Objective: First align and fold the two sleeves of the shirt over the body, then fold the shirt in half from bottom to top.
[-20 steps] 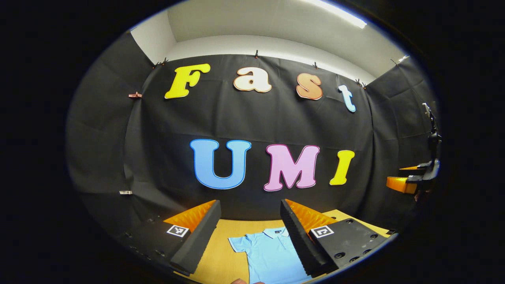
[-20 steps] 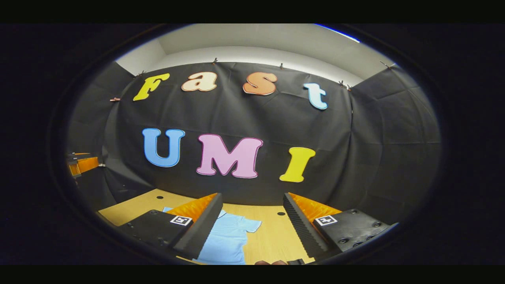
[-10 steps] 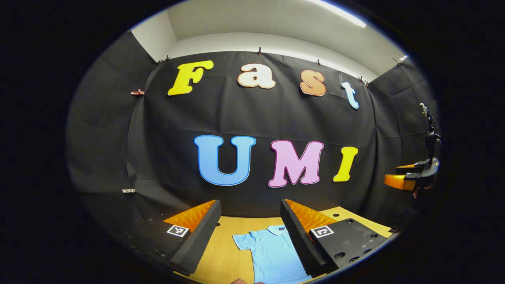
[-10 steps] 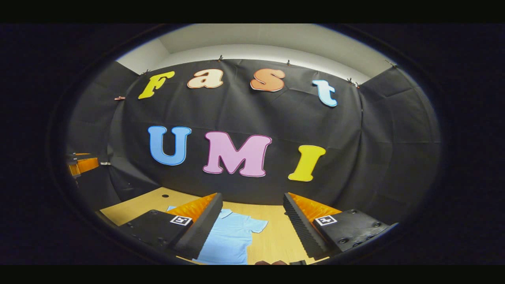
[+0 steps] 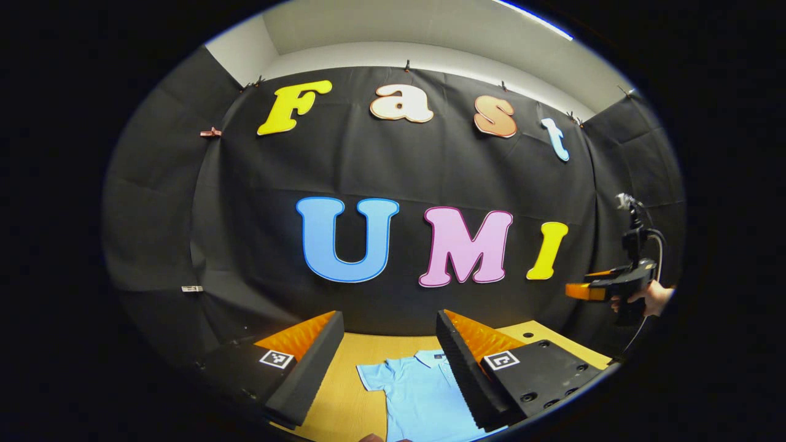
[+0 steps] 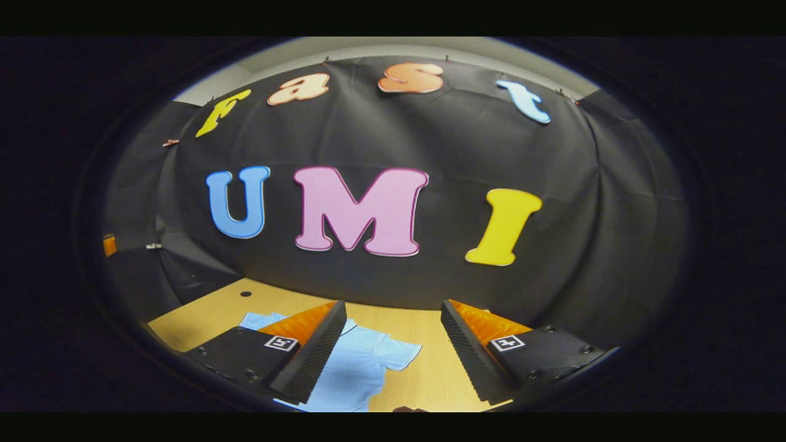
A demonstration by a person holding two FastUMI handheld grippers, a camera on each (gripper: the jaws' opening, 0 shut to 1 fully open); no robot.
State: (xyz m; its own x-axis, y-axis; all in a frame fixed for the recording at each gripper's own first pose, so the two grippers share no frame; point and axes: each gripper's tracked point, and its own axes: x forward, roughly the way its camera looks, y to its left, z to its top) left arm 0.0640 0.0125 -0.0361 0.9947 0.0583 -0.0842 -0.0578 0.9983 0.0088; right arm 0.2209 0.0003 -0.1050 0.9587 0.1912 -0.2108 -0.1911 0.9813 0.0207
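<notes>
Shirt (image 5: 417,396): lying flat on the wooden bench (image 5: 344,399), collar toward the booth wall, both short sleeves spread out to the sides, nothing folded yet.
Left gripper (image 5: 389,362): held high above the bench, jaws wide apart, nothing between them; shirt body and one sleeve (image 5: 371,376) visible through the gap.
Right gripper (image 6: 393,350): also raised, jaws apart and empty; the other sleeve (image 6: 399,353) just beyond the gap.
Stage: judged to be the approach before the first sleeve fold.
Risk, descent: both grippers well above the cloth and tilted toward the wall; coming down at this angle likely to land on bare bench beside a sleeve, or to push the fabric into a ridge.
Risk, pinch: thin fabric flat on wood; closing too shallow likely to slip off, too deep to catch the body layer with the sleeve.
Risk, alignment: uneven grips on the two sleeves likely to drag the shirt askew and spoil the later bottom-to-top fold.
</notes>
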